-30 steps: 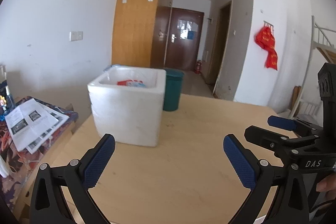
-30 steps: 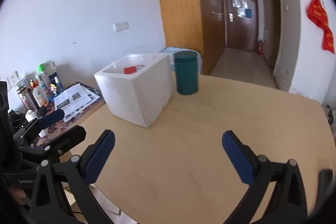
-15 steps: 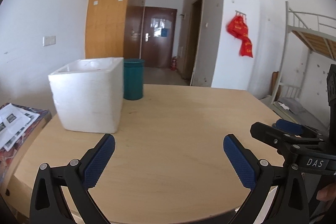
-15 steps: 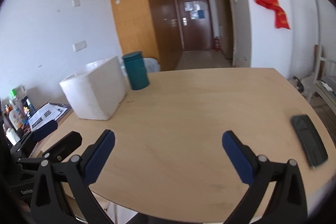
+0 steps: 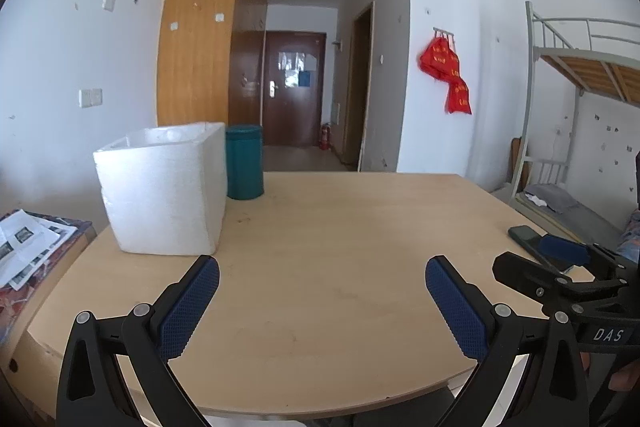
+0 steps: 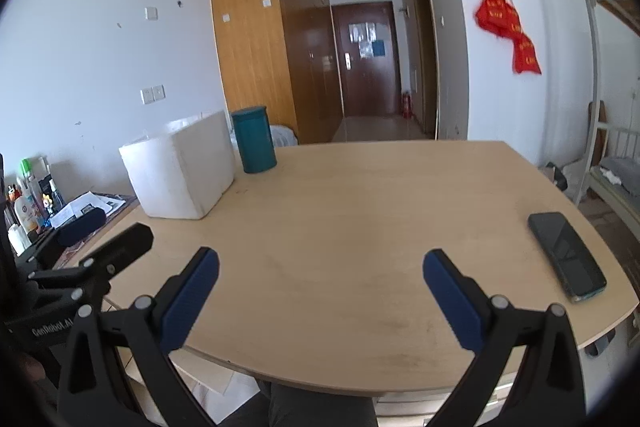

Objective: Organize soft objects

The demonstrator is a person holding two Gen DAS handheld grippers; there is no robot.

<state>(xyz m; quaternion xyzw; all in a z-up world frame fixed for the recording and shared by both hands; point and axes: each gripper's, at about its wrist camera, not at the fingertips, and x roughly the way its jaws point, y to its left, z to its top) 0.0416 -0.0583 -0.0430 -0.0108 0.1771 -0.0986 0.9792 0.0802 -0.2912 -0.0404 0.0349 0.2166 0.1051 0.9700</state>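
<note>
Left gripper (image 5: pixel 322 301) and right gripper (image 6: pixel 321 293) both agape, empty; "DAS" lettering on right gripper.

White walls (image 5: pixel 60 59) enclose the room. A tall wooden wardrobe (image 5: pixel 208 23) flanks a corridor ending at a dark brown door (image 5: pixel 294 89). Red cloths (image 5: pixel 446 67) hang on the right wall, near a metal bunk bed (image 5: pixel 576 67). Daylight looks soft.
</note>
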